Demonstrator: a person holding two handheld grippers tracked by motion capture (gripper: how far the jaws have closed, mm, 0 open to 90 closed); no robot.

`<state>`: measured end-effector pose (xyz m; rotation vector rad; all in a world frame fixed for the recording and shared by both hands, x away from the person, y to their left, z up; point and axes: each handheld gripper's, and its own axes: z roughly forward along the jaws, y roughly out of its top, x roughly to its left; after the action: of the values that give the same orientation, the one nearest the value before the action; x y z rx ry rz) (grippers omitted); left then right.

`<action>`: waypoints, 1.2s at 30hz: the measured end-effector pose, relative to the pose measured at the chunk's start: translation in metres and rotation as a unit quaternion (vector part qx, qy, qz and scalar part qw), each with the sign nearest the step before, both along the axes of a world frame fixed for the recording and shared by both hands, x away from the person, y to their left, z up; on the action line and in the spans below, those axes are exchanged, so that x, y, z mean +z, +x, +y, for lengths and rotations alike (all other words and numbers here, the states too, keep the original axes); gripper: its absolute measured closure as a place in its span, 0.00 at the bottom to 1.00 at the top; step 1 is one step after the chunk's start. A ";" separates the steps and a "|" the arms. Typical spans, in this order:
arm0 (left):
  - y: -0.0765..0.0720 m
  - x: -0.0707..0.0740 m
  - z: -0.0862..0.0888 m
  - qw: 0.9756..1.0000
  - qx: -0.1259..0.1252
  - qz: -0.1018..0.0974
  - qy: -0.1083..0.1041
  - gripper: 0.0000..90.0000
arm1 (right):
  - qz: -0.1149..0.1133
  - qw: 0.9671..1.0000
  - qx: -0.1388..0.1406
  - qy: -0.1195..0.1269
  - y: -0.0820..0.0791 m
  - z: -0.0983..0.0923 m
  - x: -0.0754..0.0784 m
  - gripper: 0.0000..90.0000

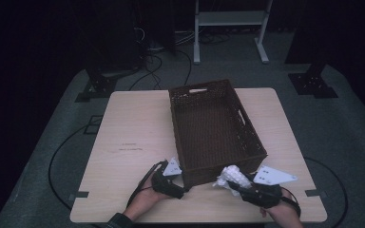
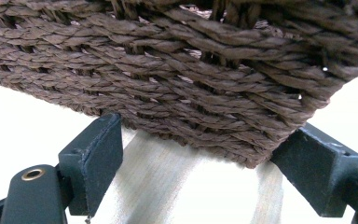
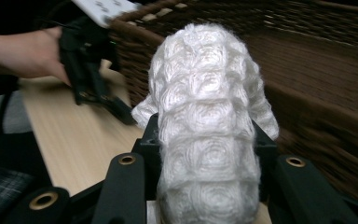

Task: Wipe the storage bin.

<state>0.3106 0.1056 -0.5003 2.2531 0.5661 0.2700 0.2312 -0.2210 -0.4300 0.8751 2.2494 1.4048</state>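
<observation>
Worktop (image 1: 138,137): pale wood, rounded corners, two short lines of small dark print left of centre; dark marker tabs at the near left and near right edges.
Floor (image 1: 351,142): grey carpet around the worktop, black cables looping across it at left and at far centre.
Room: dim and dark beyond the carpet; white metal frame (image 1: 230,21) on two legs at far centre, black stand bases (image 1: 313,85) at far right and far left.
Basket (image 1: 216,128): dark brown woven, rectangular, cut-out handles in its far wall and right wall; set at a slight angle on the middle of the worktop, reaching almost to the near edge; inside bare, nothing visible in it.
Cloth (image 1: 231,176): white, knitted in a raised bubbly pattern, bunched up; just outside the basket's near right corner, above the worktop.
Right gripper (image 1: 237,186): at near right, jaws closed tight on the cloth, which bulges up and forward between them in the right gripper view (image 3: 209,140).
Left gripper (image 1: 178,183): at near left, against the basket's near left corner; jaws spread wide, one either side of the basket's lower corner (image 2: 205,93) in the left gripper view; contact of the pads with the weave impossible to tell.
</observation>
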 end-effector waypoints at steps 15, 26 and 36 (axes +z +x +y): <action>0.000 0.000 0.000 1.000 0.000 0.000 -0.001 0.19 | 0.021 0.990 -0.136 -0.023 0.002 -0.086 -0.012 0.67; 0.000 0.000 0.000 1.000 0.001 0.000 -0.001 0.19 | 0.025 0.975 -0.219 -0.036 0.055 -0.118 -0.029 0.67; 0.000 0.000 0.000 1.000 0.001 0.000 -0.001 0.19 | 0.050 0.959 -0.268 -0.077 0.102 -0.131 -0.055 0.66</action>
<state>0.3105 0.1055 -0.5004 2.2511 0.5678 0.2694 0.3332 -0.3521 -0.4846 1.3921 1.9412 0.9425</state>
